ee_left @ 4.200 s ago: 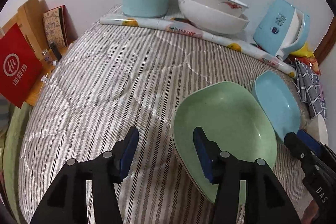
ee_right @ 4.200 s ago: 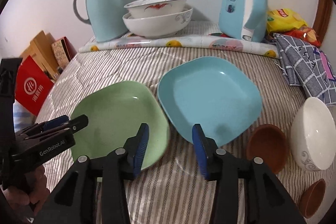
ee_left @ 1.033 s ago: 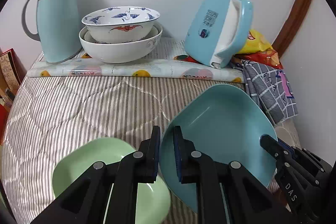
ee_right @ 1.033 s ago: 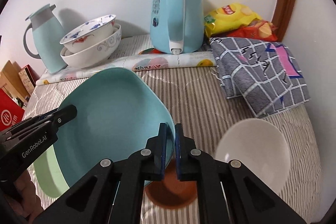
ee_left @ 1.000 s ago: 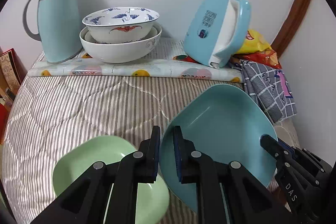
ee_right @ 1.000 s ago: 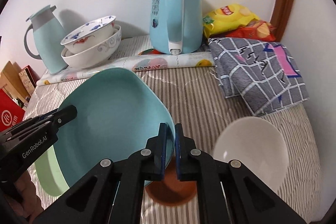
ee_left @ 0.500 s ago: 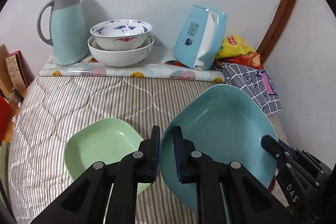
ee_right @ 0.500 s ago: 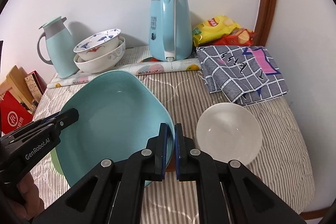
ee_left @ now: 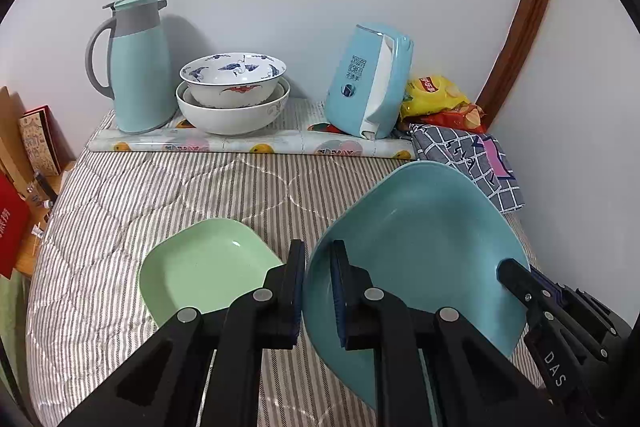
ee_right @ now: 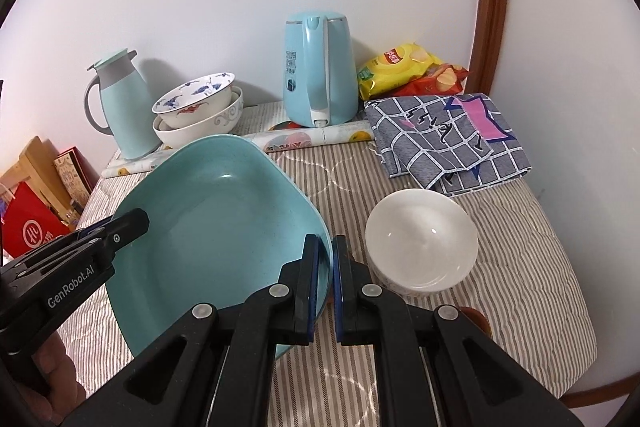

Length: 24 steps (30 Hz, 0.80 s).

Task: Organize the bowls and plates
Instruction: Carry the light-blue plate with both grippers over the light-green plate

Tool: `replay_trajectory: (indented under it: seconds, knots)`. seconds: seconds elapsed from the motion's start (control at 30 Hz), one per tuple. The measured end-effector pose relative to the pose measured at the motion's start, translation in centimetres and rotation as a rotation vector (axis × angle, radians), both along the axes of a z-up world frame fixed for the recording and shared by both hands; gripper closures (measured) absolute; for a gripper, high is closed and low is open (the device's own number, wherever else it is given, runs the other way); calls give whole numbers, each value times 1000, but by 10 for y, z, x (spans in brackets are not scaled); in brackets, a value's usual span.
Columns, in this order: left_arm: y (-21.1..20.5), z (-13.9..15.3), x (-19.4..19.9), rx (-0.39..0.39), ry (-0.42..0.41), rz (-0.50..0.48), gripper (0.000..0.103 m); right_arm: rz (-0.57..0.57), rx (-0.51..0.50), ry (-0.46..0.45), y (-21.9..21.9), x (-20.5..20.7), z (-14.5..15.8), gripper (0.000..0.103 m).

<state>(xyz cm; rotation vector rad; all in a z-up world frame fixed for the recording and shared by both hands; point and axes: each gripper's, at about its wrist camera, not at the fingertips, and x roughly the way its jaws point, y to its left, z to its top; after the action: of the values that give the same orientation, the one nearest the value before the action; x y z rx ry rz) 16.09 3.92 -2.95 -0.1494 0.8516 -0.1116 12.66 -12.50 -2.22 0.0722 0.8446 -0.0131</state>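
Nearest the cameras, both claws are clamped on the blue plate (ee_left: 420, 251): the left gripper (ee_left: 318, 287) pinches its left rim between closed pads, and the right gripper (ee_right: 325, 279) pinches the opposite rim the same way. The plate hangs clear of the striped quilt (ee_left: 160, 183), tilted, with its hollow facing the wall

Just left of the held plate and lower, the green plate (ee_left: 204, 271) lies flat on the quilt. Stacking the blue one onto it looks like the step in hand. To do it well, the 2 hands should travel left together at one pace, so the rim is neither twisted nor pulled out of either grip, then level the plate and line its rounded corners up with the green one before lowering. Release is best made only once it sits nested, one claw at a time

On the right side a white bowl (ee_right: 422, 239) stands just beside the right claw, with a brown dish (ee_right: 476, 317) partly hidden behind it; swinging wide would risk a knock

Farther back, 2 stacked bowls (ee_left: 232, 95) sit by the wall between a thermos jug (ee_left: 136, 67) and a kettle (ee_left: 370, 79)
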Motion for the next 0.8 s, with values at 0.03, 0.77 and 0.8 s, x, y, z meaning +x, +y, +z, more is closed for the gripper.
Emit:
replay_trajectory:
  seconds: [0.03, 0.77, 0.8]
  knots:
    - [0, 0, -1, 1, -1, 0, 90, 0, 0, -1, 1, -1, 0, 97]
    - [30, -12, -11, 8, 24, 28, 90, 30, 1, 16, 29, -10, -14, 97]
    - [31, -12, -11, 7, 24, 29, 90, 32, -1, 17, 31, -10, -14, 97]
